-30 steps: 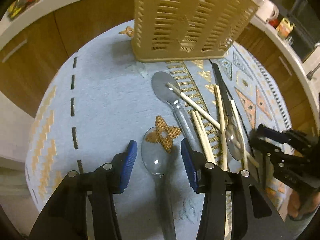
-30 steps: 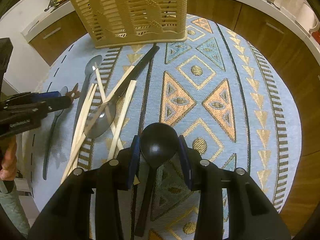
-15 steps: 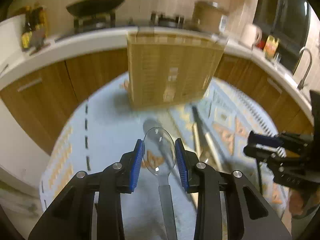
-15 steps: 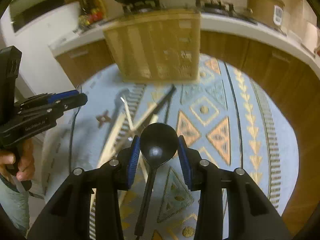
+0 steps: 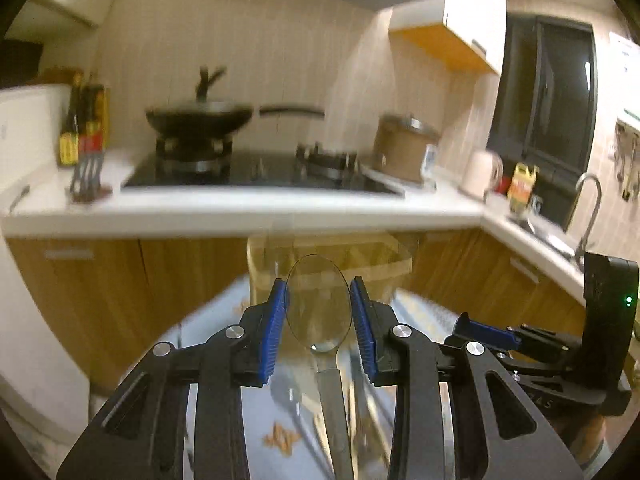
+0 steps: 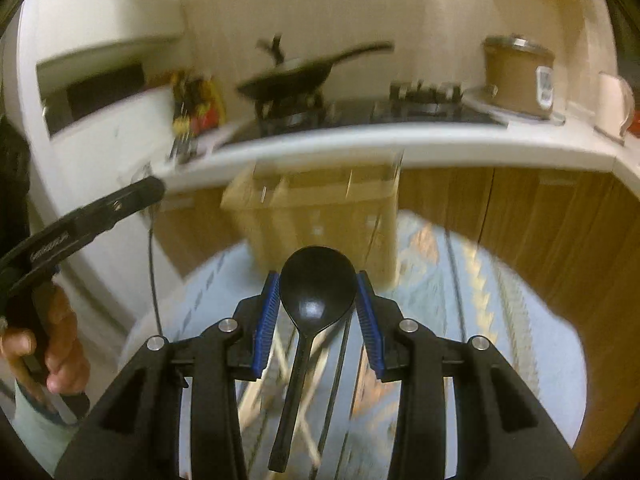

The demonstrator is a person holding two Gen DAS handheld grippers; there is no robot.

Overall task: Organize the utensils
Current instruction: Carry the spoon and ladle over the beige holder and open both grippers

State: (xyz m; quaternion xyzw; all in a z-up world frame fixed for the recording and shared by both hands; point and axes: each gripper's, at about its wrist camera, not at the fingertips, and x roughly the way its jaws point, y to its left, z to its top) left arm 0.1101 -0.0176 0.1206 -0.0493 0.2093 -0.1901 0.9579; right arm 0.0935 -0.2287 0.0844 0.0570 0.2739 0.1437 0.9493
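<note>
My left gripper (image 5: 319, 307) is shut on the bowl of a clear plastic spoon (image 5: 318, 304), whose handle hangs down toward the camera. My right gripper (image 6: 317, 290) is shut on the bowl of a black spoon (image 6: 317, 286), handle hanging below. Both are raised above the table. A beige slotted utensil basket (image 5: 332, 266) (image 6: 316, 212) stands ahead on the patterned blue tablecloth (image 6: 460, 320). Chopsticks (image 6: 256, 384) and a black stick lie blurred on the cloth under the right gripper. The right gripper shows at the right edge of the left wrist view (image 5: 492, 330).
Behind the table runs a white counter (image 5: 240, 208) with wooden cabinets, a stove with a wok (image 5: 200, 118), a brown cooker (image 5: 406, 148), bottles (image 5: 82, 120) and a sink tap (image 5: 588, 200). A hand (image 6: 52, 340) holds the left tool at the left of the right wrist view.
The left gripper closed on the clear spoon and lifted it off the cloth. Both grippers rose and tilted up, so the views now take in the counter and wall.
</note>
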